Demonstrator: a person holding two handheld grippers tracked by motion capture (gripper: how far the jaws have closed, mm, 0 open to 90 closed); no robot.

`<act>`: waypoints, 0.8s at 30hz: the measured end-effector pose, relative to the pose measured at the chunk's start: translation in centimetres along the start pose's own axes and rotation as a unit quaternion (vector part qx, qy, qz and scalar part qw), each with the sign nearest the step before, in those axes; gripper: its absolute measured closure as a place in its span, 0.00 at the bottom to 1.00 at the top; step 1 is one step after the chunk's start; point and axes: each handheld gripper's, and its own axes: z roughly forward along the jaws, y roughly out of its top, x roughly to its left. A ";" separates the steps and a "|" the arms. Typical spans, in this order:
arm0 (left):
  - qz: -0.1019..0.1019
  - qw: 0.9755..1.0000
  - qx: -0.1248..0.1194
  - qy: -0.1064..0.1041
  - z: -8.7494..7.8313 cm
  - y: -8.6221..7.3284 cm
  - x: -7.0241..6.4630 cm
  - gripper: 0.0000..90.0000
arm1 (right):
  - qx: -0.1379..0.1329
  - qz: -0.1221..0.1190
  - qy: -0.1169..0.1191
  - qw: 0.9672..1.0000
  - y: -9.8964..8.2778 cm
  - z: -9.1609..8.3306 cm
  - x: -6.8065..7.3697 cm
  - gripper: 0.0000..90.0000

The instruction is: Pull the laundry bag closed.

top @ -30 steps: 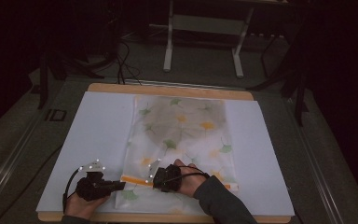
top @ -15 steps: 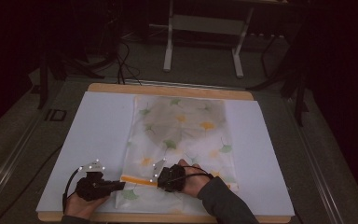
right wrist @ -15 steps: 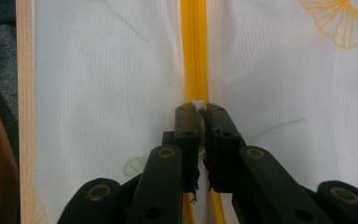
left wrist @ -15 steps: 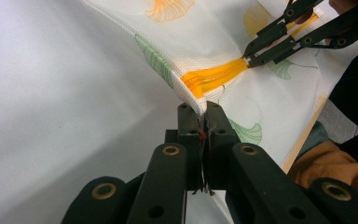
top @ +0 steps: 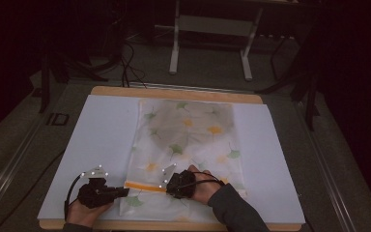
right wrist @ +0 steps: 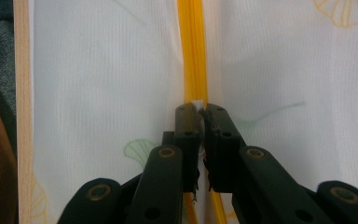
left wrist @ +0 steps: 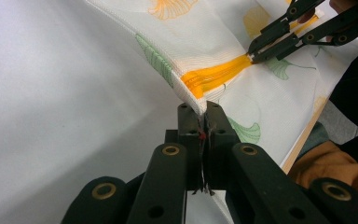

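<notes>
A white cloth cover (top: 188, 130) printed with green and yellow leaves lies flat on the table, with an orange zipper (top: 145, 185) across its near end. At the zipper's left end my left gripper (top: 124, 190) is shut on the cover's edge; its tips (left wrist: 204, 108) pinch the cloth just below the orange strip (left wrist: 212, 74). My right gripper (top: 166, 187) is shut on the small white zipper pull (right wrist: 196, 102), with the zipper (right wrist: 195, 51) running straight ahead of its tips (right wrist: 199, 108). The left gripper view also catches the right gripper (left wrist: 254, 50) at the strip's far end.
The cover rests on a white sheet (top: 101, 130) over a wooden board (top: 174, 92). A person's hands and a grey sleeve (top: 232, 210) come in at the near edge. A metal stand (top: 212, 29) and cables stand on the dark floor behind.
My right gripper has crept slightly to the right along the orange zipper, so a little more of the strip shows. The left gripper has stayed put.
</notes>
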 end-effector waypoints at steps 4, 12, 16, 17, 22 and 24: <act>0.000 1.000 0.000 0.000 0.0 0.0 0.0 0.97 | 0.000 0.004 0.000 1.000 -0.6 -0.2 -0.1 0.94; 0.000 1.000 0.000 -0.001 0.0 0.0 0.0 0.97 | -0.001 0.010 -0.001 1.000 -1.2 -0.5 -0.2 0.94; -0.001 1.000 0.000 0.000 -0.1 0.0 0.0 0.97 | 0.000 0.009 -0.004 1.000 -1.3 -0.5 -0.1 0.94; -0.001 1.000 0.000 0.000 -0.1 -0.1 0.0 0.97 | 0.000 0.010 -0.004 1.000 -1.3 -0.5 -0.1 0.94; -0.001 1.000 0.001 0.001 -0.1 -0.1 0.1 0.97 | -0.001 0.017 -0.005 1.000 -1.8 -0.7 -0.1 0.94; -0.001 1.000 0.001 0.000 -0.1 -0.1 0.1 0.98 | -0.004 0.018 -0.004 1.000 -2.0 -0.8 -0.2 0.94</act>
